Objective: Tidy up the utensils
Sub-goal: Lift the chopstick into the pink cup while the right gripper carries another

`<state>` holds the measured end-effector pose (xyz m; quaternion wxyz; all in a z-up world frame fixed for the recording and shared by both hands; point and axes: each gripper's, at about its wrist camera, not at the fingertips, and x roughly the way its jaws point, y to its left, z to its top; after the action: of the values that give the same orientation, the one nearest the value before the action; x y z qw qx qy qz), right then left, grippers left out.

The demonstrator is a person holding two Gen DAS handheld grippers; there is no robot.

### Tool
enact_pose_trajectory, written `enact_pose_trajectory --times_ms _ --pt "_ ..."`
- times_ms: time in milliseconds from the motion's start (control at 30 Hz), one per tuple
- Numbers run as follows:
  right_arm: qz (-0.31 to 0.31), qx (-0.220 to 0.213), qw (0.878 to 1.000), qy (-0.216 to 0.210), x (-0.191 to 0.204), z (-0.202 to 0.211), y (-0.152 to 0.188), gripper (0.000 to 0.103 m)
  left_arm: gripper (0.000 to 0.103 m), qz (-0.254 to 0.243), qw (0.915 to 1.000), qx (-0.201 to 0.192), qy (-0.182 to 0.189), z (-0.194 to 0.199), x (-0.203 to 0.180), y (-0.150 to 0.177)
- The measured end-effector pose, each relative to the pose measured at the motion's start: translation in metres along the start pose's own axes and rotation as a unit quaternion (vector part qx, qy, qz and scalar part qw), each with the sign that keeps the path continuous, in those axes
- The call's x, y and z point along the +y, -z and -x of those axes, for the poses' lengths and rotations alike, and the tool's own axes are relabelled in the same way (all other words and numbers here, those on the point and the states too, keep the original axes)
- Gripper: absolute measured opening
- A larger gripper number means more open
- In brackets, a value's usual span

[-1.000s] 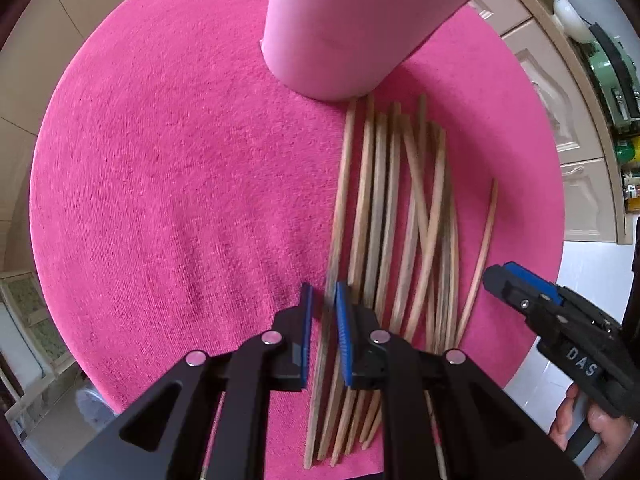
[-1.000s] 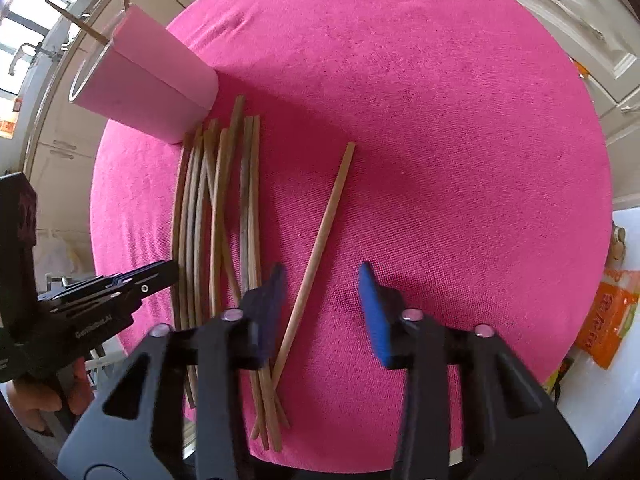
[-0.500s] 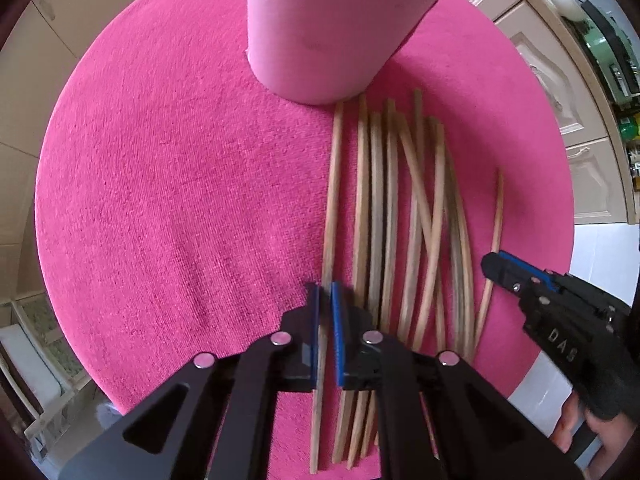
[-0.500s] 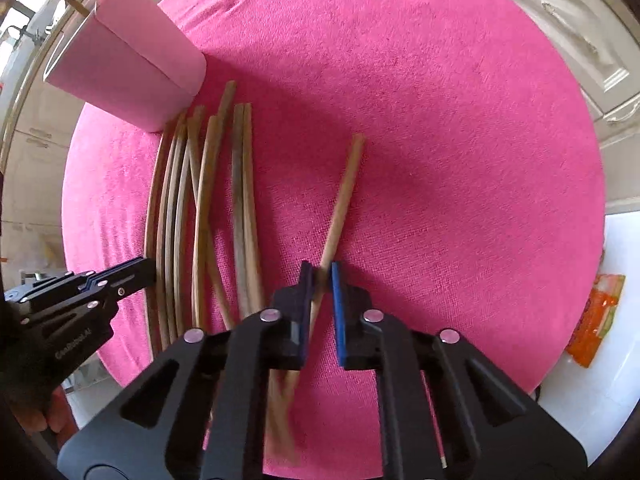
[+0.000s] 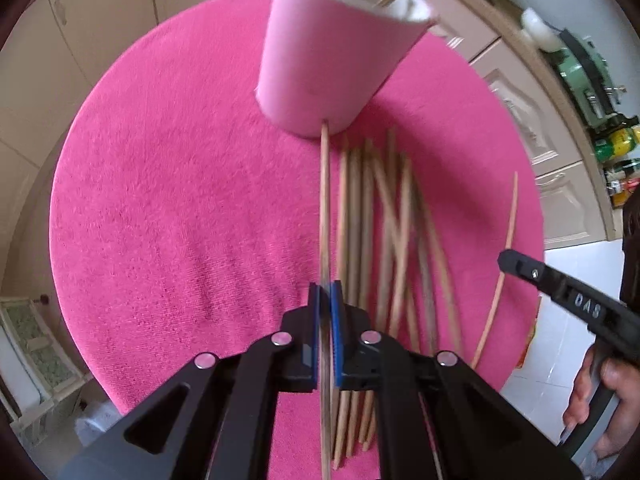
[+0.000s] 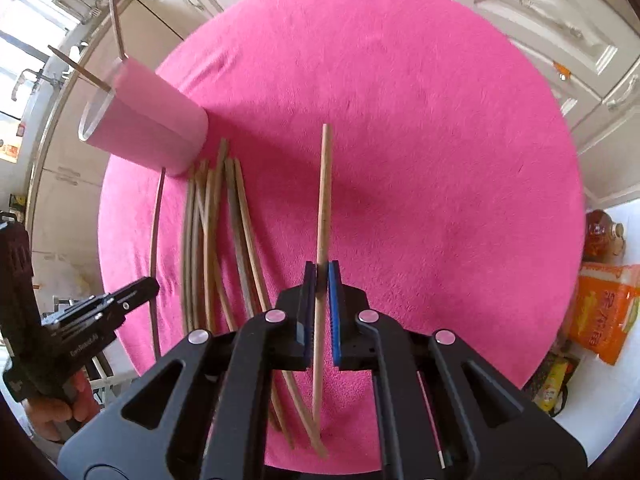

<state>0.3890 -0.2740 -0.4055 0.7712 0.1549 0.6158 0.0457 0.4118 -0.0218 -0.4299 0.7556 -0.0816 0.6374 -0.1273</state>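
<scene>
On the round desk [image 5: 168, 208] with its pink cloth, toward the far edge, the pink cup [image 5: 336, 60] stands upright with a couple of sticks already leaning out of its mouth, so it looks like the place the utensils are being gathered into; just beside the cup's base, on the side toward the near edge, lies the loose bundle of chopsticks [image 5: 384, 232], roughly parallel and pointing at the cup, a few crossing one another. At the left flank of that bundle the left gripper [image 5: 325, 300] is clamped on one chopstick [image 5: 324, 200], jaws fully closed around its shaft near the lower end, the far tip reaching the cup's base; the grip low on the stick probably leaves the long end free to be tipped into the cup. To the right of the bundle, over bare cloth, the right gripper [image 6: 319, 280] pinches a second chopstick [image 6: 325, 184] in the same way, its jaws having just closed on it; this stick is apart from the others, clear of the pile.
</scene>
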Motion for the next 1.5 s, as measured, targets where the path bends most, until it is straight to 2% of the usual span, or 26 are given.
enact_pose_trajectory --times_ms 267,533,767,1100,1333,1500 --pt "0.021 -0.026 0.999 -0.014 0.005 0.023 -0.003 0.006 0.005 -0.020 0.9992 -0.023 0.026 0.014 -0.015 0.011" --pt "0.040 -0.035 0.997 -0.055 0.025 0.038 -0.017 0.006 0.005 -0.051 0.9936 -0.090 0.044 0.041 -0.039 0.008" --pt "0.062 -0.057 0.993 -0.081 0.041 0.060 -0.029 0.006 0.005 -0.061 0.9863 -0.150 0.032 0.068 -0.049 0.004" --pt "0.093 -0.072 0.988 -0.103 0.058 0.077 -0.043 0.006 0.005 -0.067 0.9673 -0.242 0.035 0.111 -0.059 -0.003" --pt "0.113 -0.086 0.983 -0.116 0.072 0.095 -0.052 0.006 0.005 -0.048 0.9546 -0.293 0.025 0.135 -0.051 -0.019" --pt "0.134 -0.104 0.978 -0.124 0.088 0.113 -0.067 0.006 0.005 -0.034 0.9371 -0.347 0.020 0.159 -0.042 -0.045"
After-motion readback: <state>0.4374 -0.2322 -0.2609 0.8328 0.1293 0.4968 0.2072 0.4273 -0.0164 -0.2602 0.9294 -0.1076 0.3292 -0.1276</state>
